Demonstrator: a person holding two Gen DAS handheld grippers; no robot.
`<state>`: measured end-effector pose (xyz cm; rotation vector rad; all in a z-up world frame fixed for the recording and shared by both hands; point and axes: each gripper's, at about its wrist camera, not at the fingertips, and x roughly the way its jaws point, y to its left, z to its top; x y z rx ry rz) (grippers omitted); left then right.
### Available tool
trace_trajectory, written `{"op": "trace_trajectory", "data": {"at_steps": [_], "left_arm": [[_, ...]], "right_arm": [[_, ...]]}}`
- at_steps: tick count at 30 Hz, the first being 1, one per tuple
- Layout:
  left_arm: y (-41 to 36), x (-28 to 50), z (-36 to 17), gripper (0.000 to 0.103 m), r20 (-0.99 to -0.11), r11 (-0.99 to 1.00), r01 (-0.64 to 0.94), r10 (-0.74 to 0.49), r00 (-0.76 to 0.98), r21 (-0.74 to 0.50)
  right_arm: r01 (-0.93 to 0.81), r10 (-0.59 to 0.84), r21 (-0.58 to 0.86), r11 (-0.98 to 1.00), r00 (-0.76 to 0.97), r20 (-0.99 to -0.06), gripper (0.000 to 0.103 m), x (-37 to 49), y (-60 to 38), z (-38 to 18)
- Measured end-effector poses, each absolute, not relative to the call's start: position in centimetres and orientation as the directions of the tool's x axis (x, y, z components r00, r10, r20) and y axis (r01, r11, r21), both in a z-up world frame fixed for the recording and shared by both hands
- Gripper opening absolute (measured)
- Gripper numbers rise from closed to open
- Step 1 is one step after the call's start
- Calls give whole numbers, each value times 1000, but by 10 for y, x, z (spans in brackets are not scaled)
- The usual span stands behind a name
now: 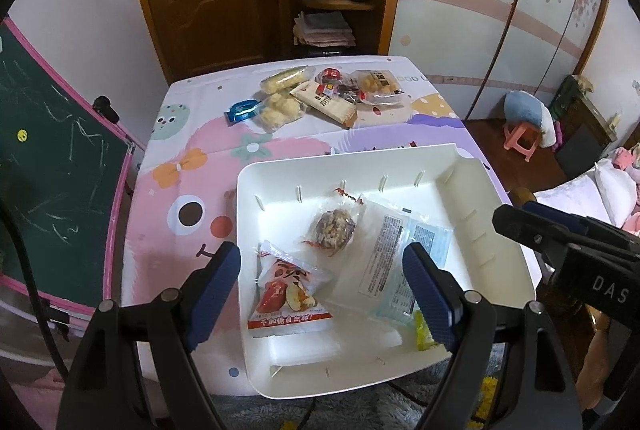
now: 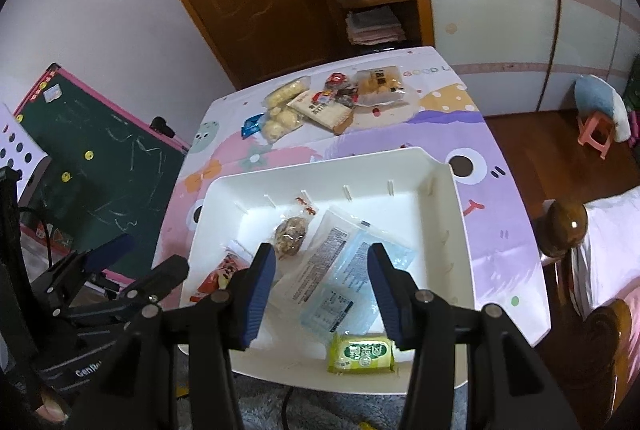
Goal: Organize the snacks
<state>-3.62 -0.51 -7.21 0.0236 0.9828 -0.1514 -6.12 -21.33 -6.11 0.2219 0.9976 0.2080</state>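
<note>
Five snacks lay in the tray (image 1: 448, 165), a pile (image 1: 320, 95) remained upper-centre on the counter (image 1: 176, 230); both grippers' jaws stood apart, empty.

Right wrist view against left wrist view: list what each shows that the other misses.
Only the right wrist view shows the green snack pack whole, in the tray's near corner, plus a white dotted panel at far left. Only the left wrist view shows the red-and-white date packet in full. Both share the white tray holding the walnut packet and clear flat packets, the snack pile at the table's far end, the chalkboard, and both grippers open, gripping nothing.
</note>
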Motion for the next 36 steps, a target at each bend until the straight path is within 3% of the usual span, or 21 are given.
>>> {"op": "trace_trajectory", "data": {"at_steps": [11,20,28,31,36], "left_arm": [[14,-5,-87,82,-842,991,89,-132,523,-101],[35,23,-97,82,-850,992,29,-123,512,-126],[30,64,-73,83,-832,994,90,-94,547,-53],[18,92,-61,90,-821,989,145,-91,563,-11],[-11,158,-72,93,-844,965,257,-102,526,44]], "right_arm": [[-8,160,188,982,554,-817,48,-35,-208,-65],[-48,97,87,995,676,-731,49,-22,-197,-42],[-119,247,220,968,589,-769,52,35,-207,-31],[-127,204,159,979,584,-786,62,69,-207,-30],[-102,134,97,990,472,-872,64,143,-213,-68]]}}
